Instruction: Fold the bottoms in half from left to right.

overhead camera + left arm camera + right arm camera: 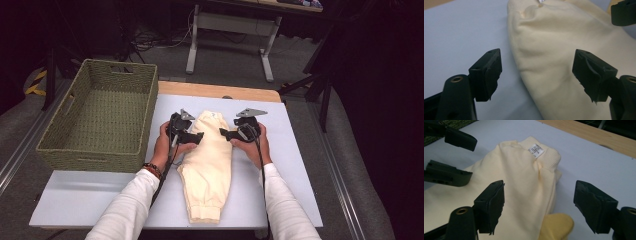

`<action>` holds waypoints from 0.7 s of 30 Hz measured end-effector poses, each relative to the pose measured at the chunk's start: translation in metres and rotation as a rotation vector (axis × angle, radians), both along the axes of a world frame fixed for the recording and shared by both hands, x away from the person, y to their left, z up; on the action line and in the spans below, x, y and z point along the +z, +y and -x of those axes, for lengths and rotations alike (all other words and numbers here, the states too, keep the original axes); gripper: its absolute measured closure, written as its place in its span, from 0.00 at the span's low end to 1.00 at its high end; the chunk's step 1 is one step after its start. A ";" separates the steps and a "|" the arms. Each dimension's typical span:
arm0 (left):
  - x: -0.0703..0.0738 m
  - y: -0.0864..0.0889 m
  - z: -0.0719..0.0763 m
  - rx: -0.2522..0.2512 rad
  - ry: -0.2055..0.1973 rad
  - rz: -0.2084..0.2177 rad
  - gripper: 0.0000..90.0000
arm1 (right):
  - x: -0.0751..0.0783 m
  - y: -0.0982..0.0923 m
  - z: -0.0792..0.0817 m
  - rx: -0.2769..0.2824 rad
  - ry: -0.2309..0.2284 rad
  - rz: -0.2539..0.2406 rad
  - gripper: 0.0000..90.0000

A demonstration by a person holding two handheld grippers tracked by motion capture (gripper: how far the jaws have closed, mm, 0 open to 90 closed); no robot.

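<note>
While claws (200, 137) (223, 133) gape, trousers (210, 165) lie between

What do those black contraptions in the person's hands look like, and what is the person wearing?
Each tool, left and right, is matt black plastic with two blocky jaws lined with worn, ragged-edged pads. A brass-ringed hole sits at each jaw's base. A grey three-cornered plate tops each tool, and a black cable trails back. The sleeves are long and white; a beaded bracelet circles the left wrist.

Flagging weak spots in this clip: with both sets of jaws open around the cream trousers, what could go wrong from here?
1. The left gripper straddles the trousers' edge, so it may pinch only one layer.
2. The trousers lie folded double; a lift could let them unfold.
3. The basket stands close beside the left hand; a swing could knock it.
</note>
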State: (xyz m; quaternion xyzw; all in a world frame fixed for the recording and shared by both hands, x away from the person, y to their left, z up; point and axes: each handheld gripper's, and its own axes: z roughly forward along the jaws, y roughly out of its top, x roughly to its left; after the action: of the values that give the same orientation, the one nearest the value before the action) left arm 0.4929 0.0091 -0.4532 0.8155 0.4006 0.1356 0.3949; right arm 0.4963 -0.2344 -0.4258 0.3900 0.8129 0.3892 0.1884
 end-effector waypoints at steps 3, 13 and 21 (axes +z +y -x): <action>-0.004 -0.004 -0.009 -0.003 0.020 -0.009 0.28 | -0.009 0.006 -0.013 -0.030 0.034 0.030 0.31; -0.013 -0.011 -0.023 -0.014 0.058 -0.033 0.34 | -0.030 0.004 -0.034 -0.076 0.099 0.057 0.36; -0.011 -0.010 -0.023 -0.069 0.065 -0.030 0.57 | -0.029 0.012 -0.036 -0.006 0.147 0.027 0.66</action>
State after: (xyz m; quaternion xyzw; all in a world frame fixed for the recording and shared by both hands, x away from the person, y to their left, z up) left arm 0.5160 -0.0009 -0.4641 0.8387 0.3827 0.1014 0.3741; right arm 0.5328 -0.2223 -0.4549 0.4176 0.8285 0.3480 0.1346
